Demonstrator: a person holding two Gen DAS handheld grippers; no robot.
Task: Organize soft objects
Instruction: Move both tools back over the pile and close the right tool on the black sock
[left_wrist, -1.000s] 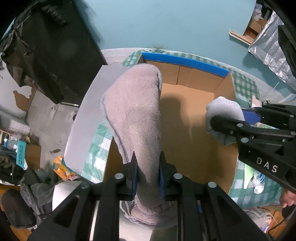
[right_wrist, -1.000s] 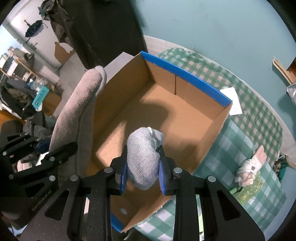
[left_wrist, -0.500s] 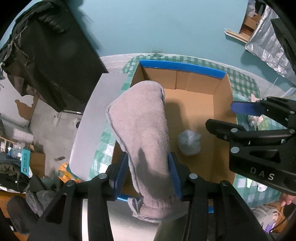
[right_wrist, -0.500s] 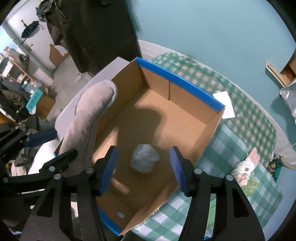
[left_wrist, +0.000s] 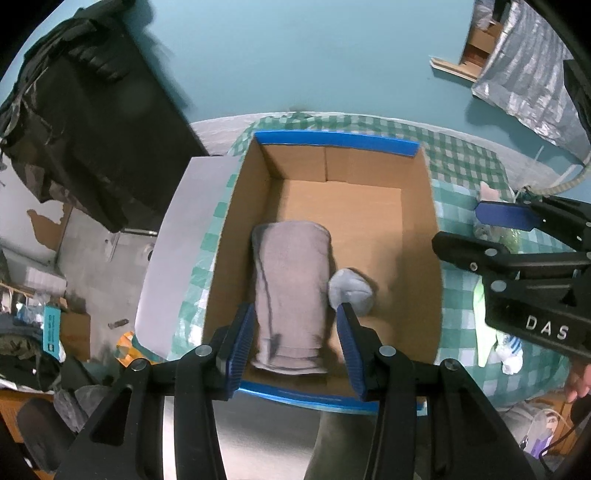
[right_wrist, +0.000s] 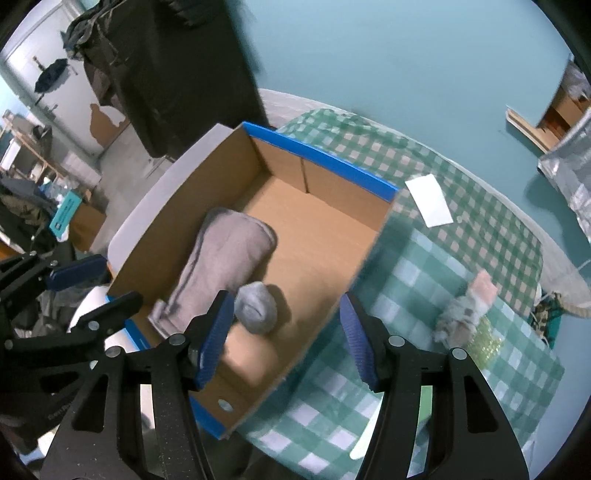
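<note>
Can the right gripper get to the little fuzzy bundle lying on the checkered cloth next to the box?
Probably yes. The right gripper is open and holds nothing, and the fuzzy bundle lies in the open on the checkered cloth, outside the cardboard box, with nothing over it.

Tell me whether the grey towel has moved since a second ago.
Yes. The grey towel dropped from the left hand-held gripper onto the cardboard box floor.

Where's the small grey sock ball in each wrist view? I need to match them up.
Left wrist: the sock ball lies on the box floor, low centre, touching the towel's right side.
Right wrist: sock ball left of centre, at the towel's near end.
Shared landmark: the box's blue far rim.
</note>
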